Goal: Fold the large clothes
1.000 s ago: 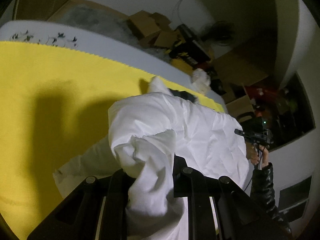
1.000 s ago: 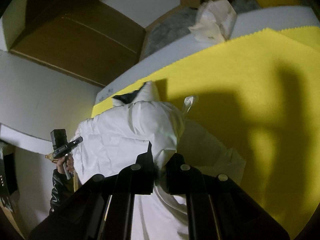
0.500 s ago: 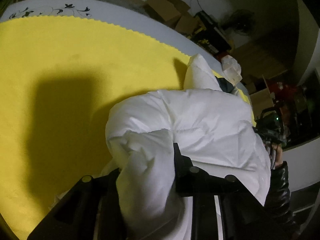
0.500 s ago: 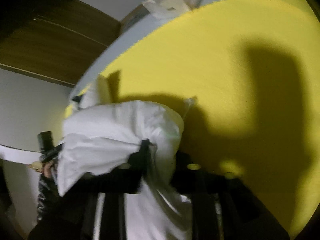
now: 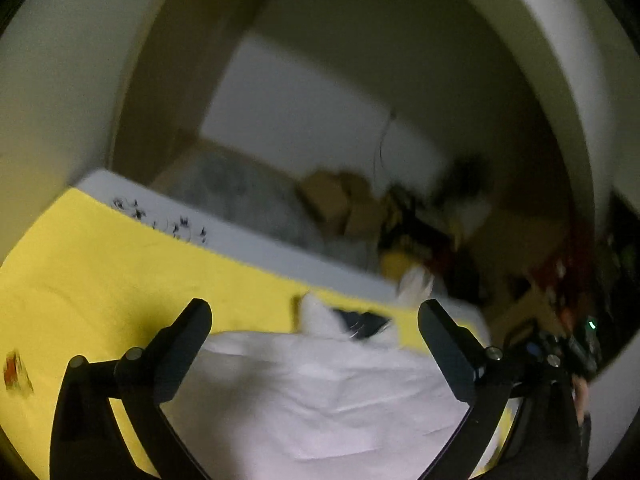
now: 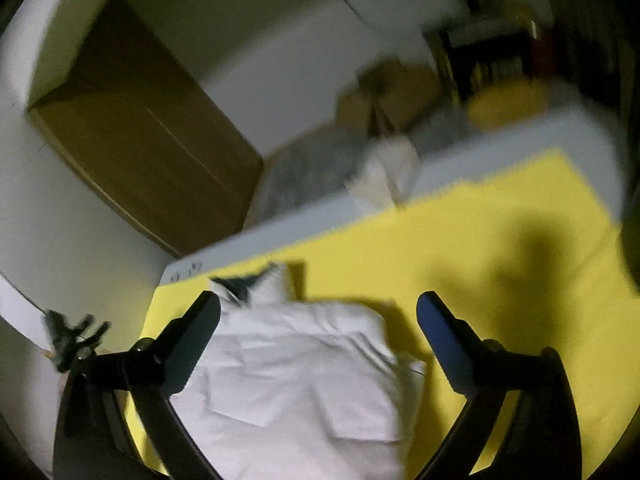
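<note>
A white padded jacket (image 5: 320, 396) lies folded on the yellow cloth (image 5: 120, 264), its dark-lined collar (image 5: 360, 320) at the far end. It also shows in the right wrist view (image 6: 304, 380). My left gripper (image 5: 316, 312) is open and empty above the jacket, the fingers (image 5: 188, 336) spread wide. My right gripper (image 6: 320, 308) is also open and empty above the jacket on the yellow cloth (image 6: 500, 280). Both views are blurred by motion.
The yellow cloth covers a white bed (image 5: 248, 248) with a dark printed pattern. A crumpled white item (image 6: 384, 176) lies at the bed's far edge. Cardboard boxes (image 5: 344, 196) and clutter stand behind. A brown wardrobe (image 6: 140, 148) stands at the left.
Both grippers have let go of the jacket and opened wide. The jacket now lies flat on the cloth. Both grippers have lifted and tilted up toward the room.
</note>
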Motion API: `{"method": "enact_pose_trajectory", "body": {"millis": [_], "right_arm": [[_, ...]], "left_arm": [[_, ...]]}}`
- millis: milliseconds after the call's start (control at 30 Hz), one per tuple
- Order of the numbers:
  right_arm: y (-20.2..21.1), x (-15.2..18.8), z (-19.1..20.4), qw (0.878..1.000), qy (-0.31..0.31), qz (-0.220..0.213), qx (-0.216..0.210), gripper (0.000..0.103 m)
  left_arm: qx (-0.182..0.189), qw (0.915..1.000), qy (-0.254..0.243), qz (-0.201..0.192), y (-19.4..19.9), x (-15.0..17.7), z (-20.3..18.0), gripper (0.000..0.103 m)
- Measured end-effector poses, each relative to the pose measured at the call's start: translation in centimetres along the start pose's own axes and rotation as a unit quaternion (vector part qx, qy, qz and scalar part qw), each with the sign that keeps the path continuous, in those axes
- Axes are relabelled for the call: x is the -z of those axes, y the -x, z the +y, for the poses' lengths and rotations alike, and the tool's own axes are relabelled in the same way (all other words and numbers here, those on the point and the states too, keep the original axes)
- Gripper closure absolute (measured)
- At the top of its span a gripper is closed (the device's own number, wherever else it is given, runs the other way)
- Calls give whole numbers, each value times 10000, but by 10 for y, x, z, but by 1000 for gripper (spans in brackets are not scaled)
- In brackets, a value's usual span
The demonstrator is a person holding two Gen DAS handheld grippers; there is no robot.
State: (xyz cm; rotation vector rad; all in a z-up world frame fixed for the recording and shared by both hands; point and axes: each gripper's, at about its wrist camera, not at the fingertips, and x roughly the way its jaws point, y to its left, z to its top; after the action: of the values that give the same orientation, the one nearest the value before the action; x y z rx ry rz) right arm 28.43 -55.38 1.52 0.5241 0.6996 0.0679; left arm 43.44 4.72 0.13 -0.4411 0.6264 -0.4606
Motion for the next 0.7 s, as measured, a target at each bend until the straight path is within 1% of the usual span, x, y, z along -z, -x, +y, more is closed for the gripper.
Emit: {"method": "enact_pose_trajectory", "body": {"millis": [33, 67, 100, 133, 167, 200, 233, 267, 300, 367, 467, 567, 600, 633, 667, 700], "right_arm": [[13, 5, 27, 9996, 174, -186, -76, 4], [21, 12, 54, 9987, 301, -279, -298, 6], [22, 23, 75, 9975, 327, -353, -509, 12], [22, 34, 95, 9963, 287, -380, -714, 16], [16, 44, 109, 9957, 196, -310, -851, 26], [4, 57, 127, 9940, 51, -159, -1080, 38], [-8, 69, 141, 9923, -11, -59, -1237, 44], [-23, 82, 156, 9910, -70, 19, -1337, 56], [-33, 91, 164, 9901, -94, 53, -1401, 63], [-58, 111, 179, 9877, -236, 216, -1528, 63], [-80, 129, 181, 9844, -442, 402, -1658, 63], [-100, 140, 179, 9848, -705, 416, -1534, 64], [-101, 140, 170, 9862, -752, 401, -1416, 70], [-107, 141, 169, 9883, -767, 368, -1263, 73], [-111, 142, 166, 9888, -804, 362, -1203, 76], [-123, 145, 158, 9883, -955, 409, -1121, 78]], "left_arm": [[17, 9999, 78, -120, 10, 13, -16, 0], [87, 9997, 100, -194, 17, 27, -31, 0], [145, 9996, 92, -233, 20, 41, -45, 0], [189, 9994, 99, -262, 18, 57, -60, 0], [199, 9995, 41, -241, 13, 73, -75, 0], [17, 9997, -32, -252, 6, 86, -87, 1], [-136, 9995, -24, -286, -1, 98, -96, 2], [-170, 9995, 41, -281, -7, 108, -100, 2], [-260, 9994, 77, -230, -14, 116, -104, 3], [-429, 9988, 93, -205, -22, 127, -107, 4], [-842, 9962, 165, -157, -28, 139, -99, 4], [-1114, 9934, 163, -210, -23, 143, -85, 4], [-1086, 9936, 210, -220, -19, 144, -80, 4], [-1059, 9938, 265, -224, -16, 146, -75, 4], [-1049, 9936, 351, -225, -13, 146, -70, 4], [-1062, 9932, 416, -220, -9, 147, -64, 4]]}}
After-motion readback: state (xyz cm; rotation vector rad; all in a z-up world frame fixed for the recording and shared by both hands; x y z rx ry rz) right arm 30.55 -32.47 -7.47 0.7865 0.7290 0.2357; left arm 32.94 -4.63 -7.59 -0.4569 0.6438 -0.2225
